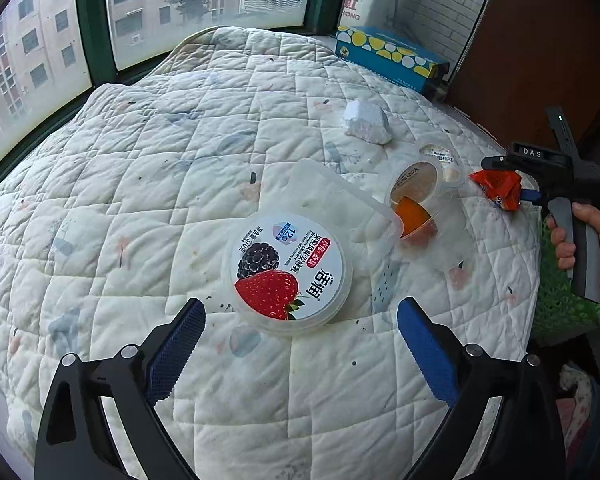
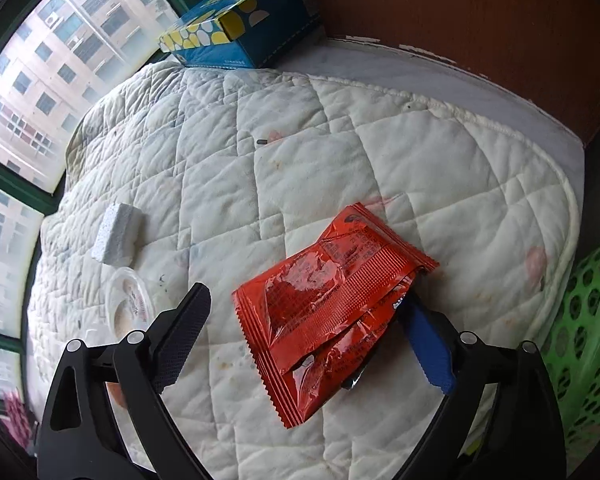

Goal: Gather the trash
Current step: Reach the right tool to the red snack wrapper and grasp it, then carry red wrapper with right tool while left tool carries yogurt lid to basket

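The red snack wrapper (image 2: 332,316) is seen lying flat on the quilted bed cover (image 2: 340,152), between the spread fingers of the right hand-held gripper (image 2: 304,318); its far edge is overlapped by the blue pad (image 2: 424,344), though contact cannot be confirmed, and no grip has been made. Left of the wrapper, an open clear cup (image 1: 416,200) with orange residue, a clear lid (image 1: 332,196) and a white foam block (image 1: 366,122) are scattered. Further left, a berry yogurt tub (image 1: 286,270) is framed by the left hand-held gripper (image 1: 300,320), also held wide and empty. The approach step is judged to be in hand. Next, the jaws would need closing on wrapper and tub, then carrying toward the green basket (image 2: 584,340) right of the wrapper.
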Available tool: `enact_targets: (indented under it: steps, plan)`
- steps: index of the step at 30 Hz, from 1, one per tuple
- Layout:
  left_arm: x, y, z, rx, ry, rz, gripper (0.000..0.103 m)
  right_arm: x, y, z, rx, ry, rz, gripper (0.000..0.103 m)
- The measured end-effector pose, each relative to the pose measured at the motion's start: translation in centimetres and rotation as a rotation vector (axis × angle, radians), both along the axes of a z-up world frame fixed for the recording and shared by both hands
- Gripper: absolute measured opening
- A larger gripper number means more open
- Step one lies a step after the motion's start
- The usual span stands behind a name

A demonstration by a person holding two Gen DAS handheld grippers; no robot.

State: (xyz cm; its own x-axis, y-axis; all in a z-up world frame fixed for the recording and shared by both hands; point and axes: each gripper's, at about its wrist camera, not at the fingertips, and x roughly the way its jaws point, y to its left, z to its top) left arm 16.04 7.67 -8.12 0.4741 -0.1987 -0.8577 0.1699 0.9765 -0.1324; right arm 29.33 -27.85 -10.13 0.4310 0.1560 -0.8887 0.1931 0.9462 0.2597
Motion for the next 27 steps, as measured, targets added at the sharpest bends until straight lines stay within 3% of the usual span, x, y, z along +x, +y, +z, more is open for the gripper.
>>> enact_targets:
  steps: [8,10,21,27]
  plan:
    - [2.7,-0.7,-2.1,0.042,0.050,-0.040,0.094,0.5,1.7,-0.8,-0.111,-0.005,0.061,0.075]
    - [3.1,-0.6,-2.5,0.036,0.058,-0.046,0.095,0.4,1.7,-0.7,-0.123,-0.015,0.067,0.067]
    - [4.1,-0.4,-4.4,0.020,0.085,-0.044,0.094,-1.0,1.7,1.0,-0.094,-0.076,0.116,0.037]
    - [4.6,-0.7,-4.5,0.017,0.059,-0.036,0.091,-2.4,2.3,1.5,-0.072,-0.101,0.151,0.032]
